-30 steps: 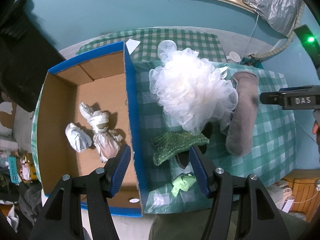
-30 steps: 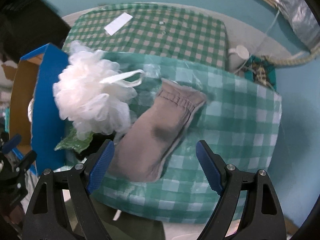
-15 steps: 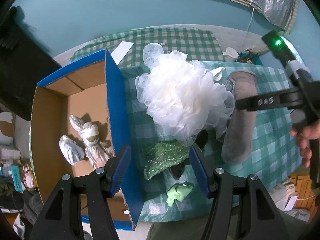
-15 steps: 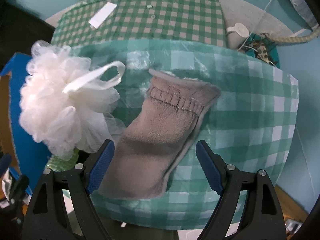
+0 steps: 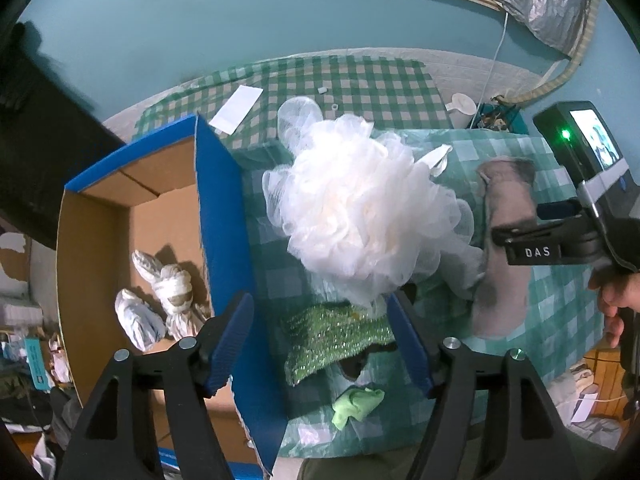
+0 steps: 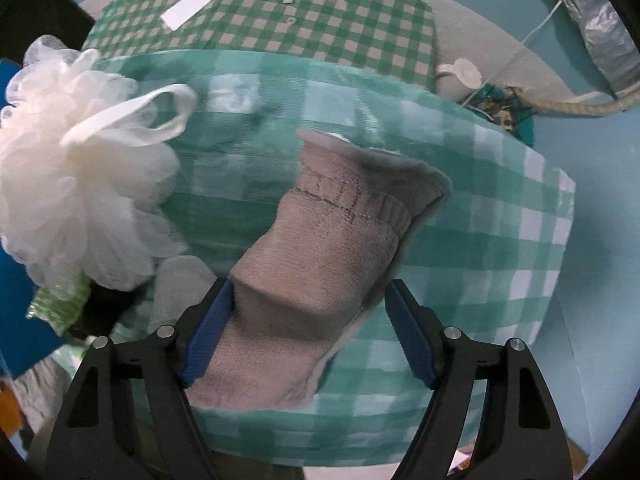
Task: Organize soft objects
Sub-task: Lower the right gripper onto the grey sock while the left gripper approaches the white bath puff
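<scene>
A white mesh bath pouf (image 5: 368, 208) lies on the green checked tablecloth (image 5: 560, 304), with a green glittery cloth (image 5: 332, 340) and a small light-green cloth (image 5: 356, 400) in front of it. A grey sock (image 6: 320, 256) lies to the right; it also shows in the left wrist view (image 5: 504, 264). My left gripper (image 5: 320, 344) is open above the green glittery cloth, beside the box wall. My right gripper (image 6: 308, 328) is open, its jaws straddling the sock's lower part. The pouf also shows in the right wrist view (image 6: 68, 184).
A blue-edged cardboard box (image 5: 218, 216) stands left of the cloths and holds knotted white cloth bundles (image 5: 168, 296). A second checked cloth (image 6: 280, 16) with a white paper slip (image 6: 192, 4) lies further back. A teal wall stands behind.
My right gripper has moved down and forward over the grey sock, which now sits between its jaws. My left gripper has shifted right, from over the box wall to over the green cloth.
</scene>
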A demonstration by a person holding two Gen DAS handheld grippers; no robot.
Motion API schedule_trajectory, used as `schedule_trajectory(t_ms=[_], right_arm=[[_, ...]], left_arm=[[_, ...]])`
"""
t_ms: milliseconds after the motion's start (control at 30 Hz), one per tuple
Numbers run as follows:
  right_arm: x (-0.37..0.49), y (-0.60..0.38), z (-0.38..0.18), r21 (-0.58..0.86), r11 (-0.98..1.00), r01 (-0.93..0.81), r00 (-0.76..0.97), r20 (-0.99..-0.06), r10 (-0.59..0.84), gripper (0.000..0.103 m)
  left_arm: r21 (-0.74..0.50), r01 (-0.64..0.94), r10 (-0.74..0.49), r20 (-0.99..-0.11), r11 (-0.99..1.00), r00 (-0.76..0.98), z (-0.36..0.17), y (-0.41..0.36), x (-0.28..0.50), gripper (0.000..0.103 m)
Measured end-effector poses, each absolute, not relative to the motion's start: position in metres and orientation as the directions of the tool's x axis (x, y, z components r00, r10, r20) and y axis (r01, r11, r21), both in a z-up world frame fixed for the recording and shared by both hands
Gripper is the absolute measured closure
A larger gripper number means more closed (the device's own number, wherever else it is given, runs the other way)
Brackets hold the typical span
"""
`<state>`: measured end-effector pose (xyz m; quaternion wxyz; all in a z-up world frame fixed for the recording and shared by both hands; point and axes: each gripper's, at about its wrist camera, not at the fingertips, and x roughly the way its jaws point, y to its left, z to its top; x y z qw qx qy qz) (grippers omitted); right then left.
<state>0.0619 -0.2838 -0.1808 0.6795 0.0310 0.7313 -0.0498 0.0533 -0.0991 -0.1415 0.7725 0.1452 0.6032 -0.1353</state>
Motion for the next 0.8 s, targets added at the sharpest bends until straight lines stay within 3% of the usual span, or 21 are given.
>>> schedule_trajectory(t_ms=[167, 800], right_arm=[[0.055, -0.301, -0.185, -0.015, 0.989, 0.148, -0.087, -0.996, -0.002, 0.025], [0.026, -0.330, -0.187, 0.127, 0.910, 0.395, -0.055, -0.985, 0.162, 0.019]], left_arm=[[0.047, 0.400, -0.056, -0.969, 0.915, 0.242, -0.141, -0.108, 0.065, 0.025], [-0.002, 0.591, -0.068, -0.994, 0.807, 0.090, -0.183, -0.154, 0.111, 0.018]])
